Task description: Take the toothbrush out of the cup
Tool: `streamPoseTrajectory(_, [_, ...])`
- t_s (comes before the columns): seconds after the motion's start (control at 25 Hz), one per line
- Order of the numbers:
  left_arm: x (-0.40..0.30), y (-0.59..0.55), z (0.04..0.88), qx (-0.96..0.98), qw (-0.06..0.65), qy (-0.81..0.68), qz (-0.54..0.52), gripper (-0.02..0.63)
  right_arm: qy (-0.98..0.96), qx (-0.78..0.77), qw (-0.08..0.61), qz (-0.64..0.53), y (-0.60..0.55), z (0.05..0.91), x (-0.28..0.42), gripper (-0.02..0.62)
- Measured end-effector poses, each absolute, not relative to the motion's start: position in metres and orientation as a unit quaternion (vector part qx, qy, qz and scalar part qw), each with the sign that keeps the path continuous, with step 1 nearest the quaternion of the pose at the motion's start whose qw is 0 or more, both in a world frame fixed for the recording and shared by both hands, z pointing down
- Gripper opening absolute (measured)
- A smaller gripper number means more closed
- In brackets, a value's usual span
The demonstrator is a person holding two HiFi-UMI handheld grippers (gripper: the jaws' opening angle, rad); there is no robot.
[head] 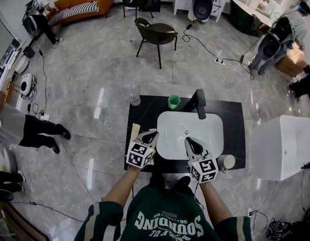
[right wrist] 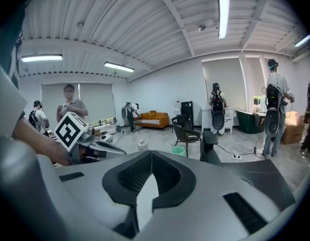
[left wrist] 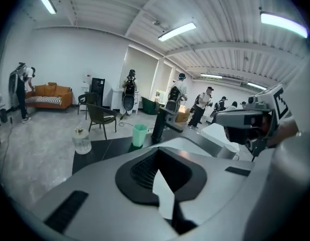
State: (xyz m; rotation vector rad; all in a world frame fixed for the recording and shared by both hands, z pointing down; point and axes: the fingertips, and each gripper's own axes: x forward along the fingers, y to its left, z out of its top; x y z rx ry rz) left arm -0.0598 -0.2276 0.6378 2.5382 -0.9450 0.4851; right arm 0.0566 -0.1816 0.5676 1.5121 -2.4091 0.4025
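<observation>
Hovering over the near rim of the white sink (head: 210,129), the left hand-held gripper (head: 153,133) and right hand-held gripper (head: 188,141) both have their jaws pressed together on nothing. A green cup (head: 174,102) stands at the back of the black tabletop (head: 233,114), just beside the faucet (head: 199,102); any toothbrush in it is too small to make out.

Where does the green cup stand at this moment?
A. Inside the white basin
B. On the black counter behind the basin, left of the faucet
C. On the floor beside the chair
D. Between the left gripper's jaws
B: the head view shows the green cup on the black counter behind the white basin, just left of the black faucet.
</observation>
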Motion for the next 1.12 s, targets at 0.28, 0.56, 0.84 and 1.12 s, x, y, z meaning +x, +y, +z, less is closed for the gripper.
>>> streamPoseTrajectory(0.28, [-0.014, -0.219, 0.596, 0.925, 0.148, -0.318, 0.145, 0.010, -0.816, 0.552, 0.115, 0.129, -0.180, 0.554, 0.093, 0.041])
streamPoseTrajectory(0.56, [0.017, -0.207, 0.580, 0.941, 0.125, -0.284, 0.134, 0.009, -0.799, 0.580, 0.098, 0.127, -0.166, 0.545, 0.128, 0.041])
streamPoseTrajectory(0.84, [0.035, -0.202, 0.568, 0.947, 0.114, -0.269, 0.131, 0.009, -0.787, 0.594, 0.101, 0.132, -0.157, 0.539, 0.150, 0.040])
streamPoseTrajectory(1.12, [0.044, -0.201, 0.571, 0.948, 0.114, -0.264, 0.135, 0.009, -0.785, 0.598, 0.096, 0.130, -0.156, 0.541, 0.158, 0.040])
